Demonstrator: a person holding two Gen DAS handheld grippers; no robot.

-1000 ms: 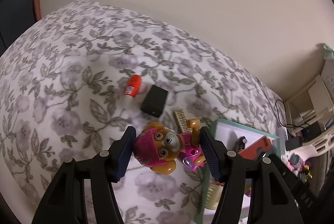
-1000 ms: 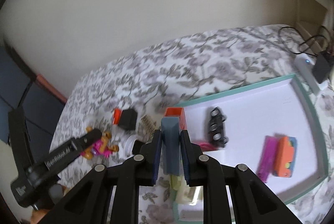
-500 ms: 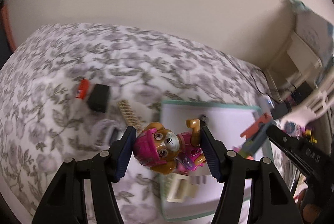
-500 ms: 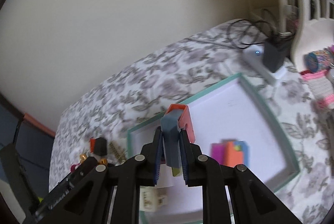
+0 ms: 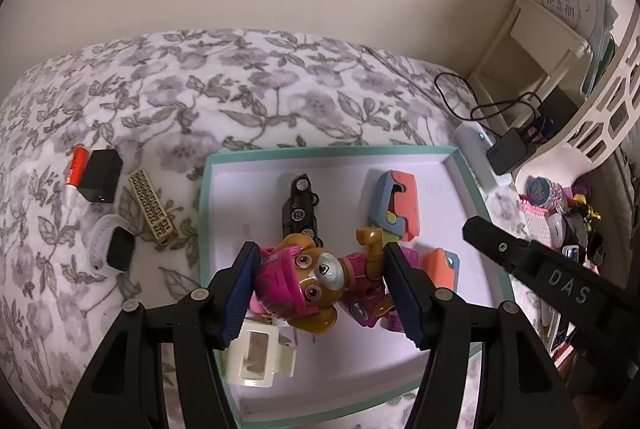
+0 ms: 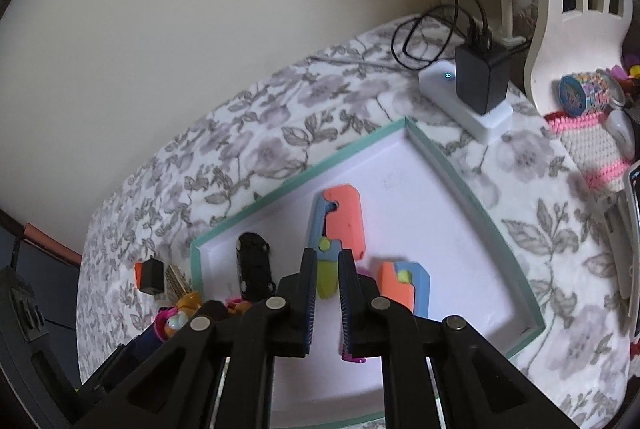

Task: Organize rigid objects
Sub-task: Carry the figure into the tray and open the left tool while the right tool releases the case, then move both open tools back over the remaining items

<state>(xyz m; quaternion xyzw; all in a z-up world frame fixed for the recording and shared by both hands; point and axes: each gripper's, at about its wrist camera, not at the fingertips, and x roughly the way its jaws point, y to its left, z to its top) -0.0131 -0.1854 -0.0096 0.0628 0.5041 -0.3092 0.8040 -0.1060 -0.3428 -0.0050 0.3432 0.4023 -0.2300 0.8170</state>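
The left gripper [image 5: 320, 281] is clamped on a pink-and-tan puppy figure [image 5: 316, 285], both blue pads pressed to its sides, holding it above the white floor of the teal-rimmed tray [image 5: 328, 151]. The right gripper [image 6: 325, 289] has its jaws parted with nothing between them, poised over the same tray [image 6: 452, 173].

Just ahead of the right gripper's tips lies a coral-and-blue folding toy [image 6: 340, 219] with a yellow-green end, flat on the tray floor; in the left wrist view that toy [image 5: 394, 203] sits toward the tray's far right. A second coral-and-blue block [image 6: 404, 285] lies close beside it, nearer the right gripper. A black toy car [image 5: 300, 205] rests on the tray left of the folding toy, and a cream plastic piece [image 5: 260, 353] sits at the tray's near left edge.

Outside the tray, on the floral bedspread [image 5: 240, 85], there's a black box [image 5: 100, 175] touching a red tube [image 5: 76, 169], a gold patterned bar [image 5: 152, 205], and a white watch [image 5: 112, 249]. A white power strip [image 6: 460, 101] with a black adapter [image 6: 480, 77] sits beyond the tray's far corner.
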